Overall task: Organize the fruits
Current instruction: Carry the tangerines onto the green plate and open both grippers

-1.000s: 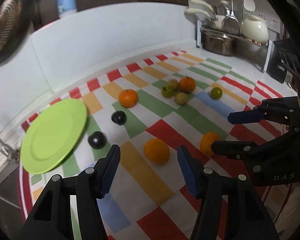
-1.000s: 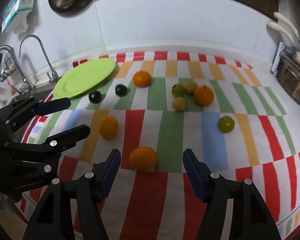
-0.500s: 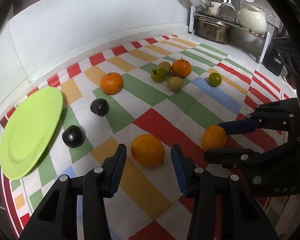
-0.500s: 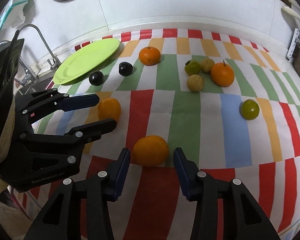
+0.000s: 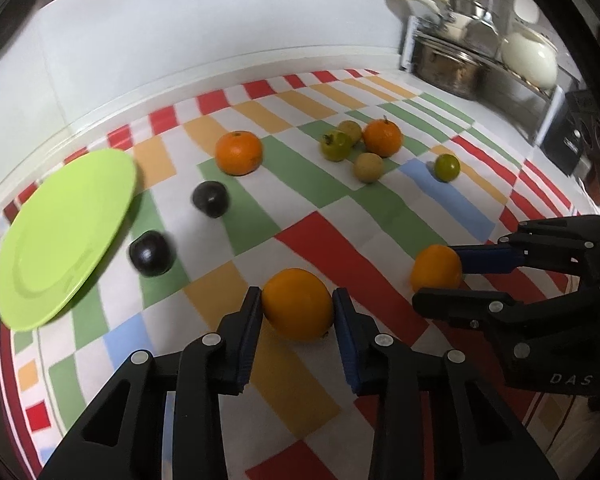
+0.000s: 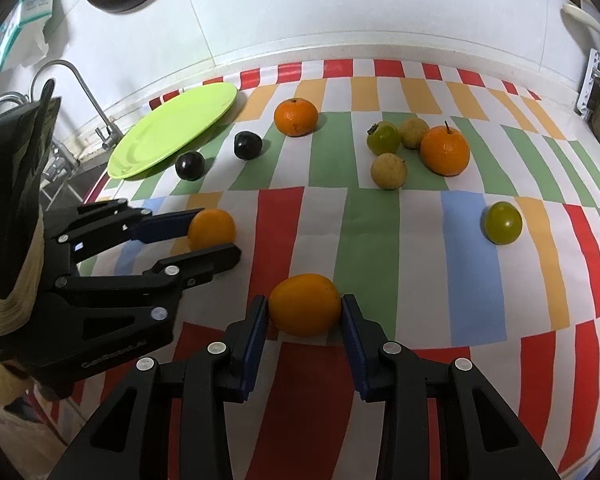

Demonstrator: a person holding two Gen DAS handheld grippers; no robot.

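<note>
On the striped cloth, two oranges lie near the front edge. In the left wrist view my left gripper [image 5: 296, 304] is closing on one orange [image 5: 298, 306], and both blue pads touch its sides. In the right wrist view my right gripper [image 6: 304, 306] is closing on the other orange [image 6: 304, 304], also with both pads against it. Each gripper shows in the other's view: the right gripper [image 5: 436, 278] around its orange [image 5: 436, 268], and the left gripper [image 6: 215, 236] around its orange [image 6: 212, 229]. Both oranges rest on the cloth. A lime-green plate [image 6: 176, 128] lies at the far left.
Two dark plums [image 6: 248, 145] [image 6: 190, 165] lie beside the plate, with a mandarin [image 6: 296, 117] behind them. A cluster of a stemmed orange [image 6: 445, 150] and small green and yellow fruits sits right of centre. A lone green fruit [image 6: 503, 223] lies further right. A tap [image 6: 80, 92] stands left, a pot rack [image 5: 480, 64] right.
Both grippers have sunk toward the cloth and their jaws have narrowed from wide apart until the pads meet the two oranges. The other fruits and the plate lie as before.
</note>
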